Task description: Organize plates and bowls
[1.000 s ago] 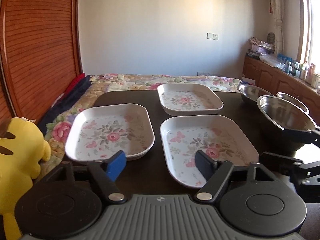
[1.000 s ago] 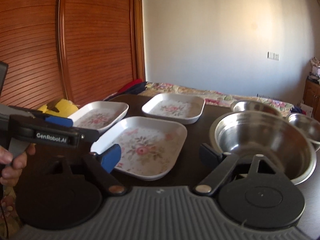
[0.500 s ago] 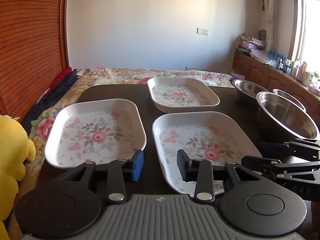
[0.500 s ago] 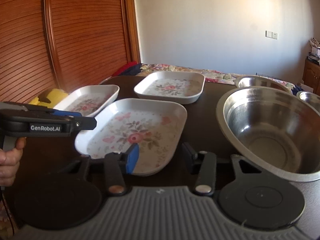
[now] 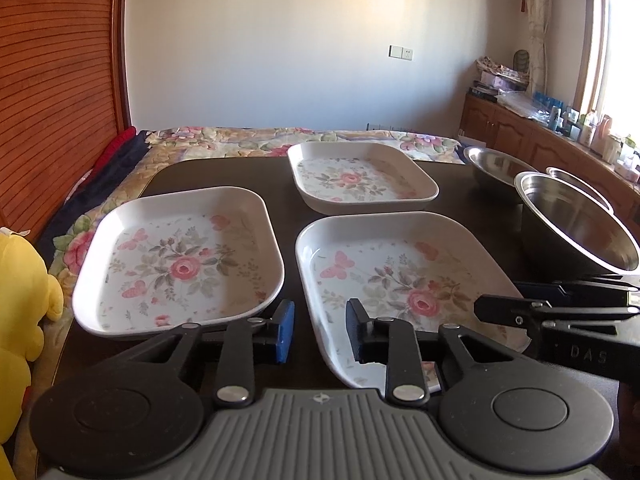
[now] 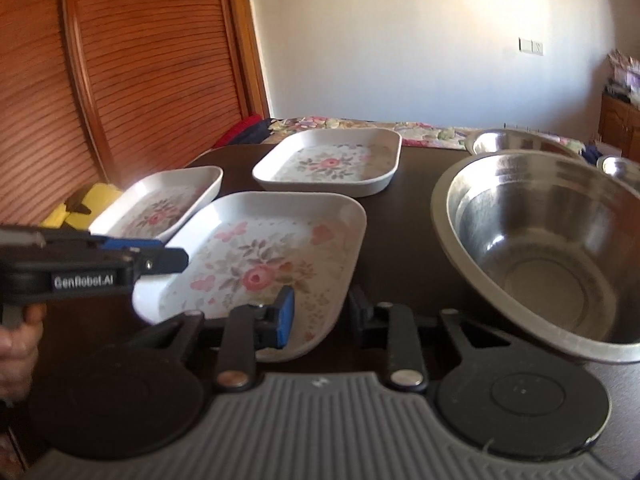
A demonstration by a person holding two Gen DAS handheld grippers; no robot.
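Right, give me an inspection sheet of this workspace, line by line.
Surface: dark table, dishes spread across it.
Job's things: three floral plates, left plate, far plate and near plate, lying apart, unstacked; large steel bowl with back bowl and small bowl behind it.
Clutter: yellow plush toy beside the table's left edge.
Grippers: left gripper and right gripper open, jaws just been closing; the near plate's rim shows in each gap, not pinched.
Cables: nothing seen.
Surroundings: floral bedspread, slatted wooden panel, cluttered cabinet by the window.
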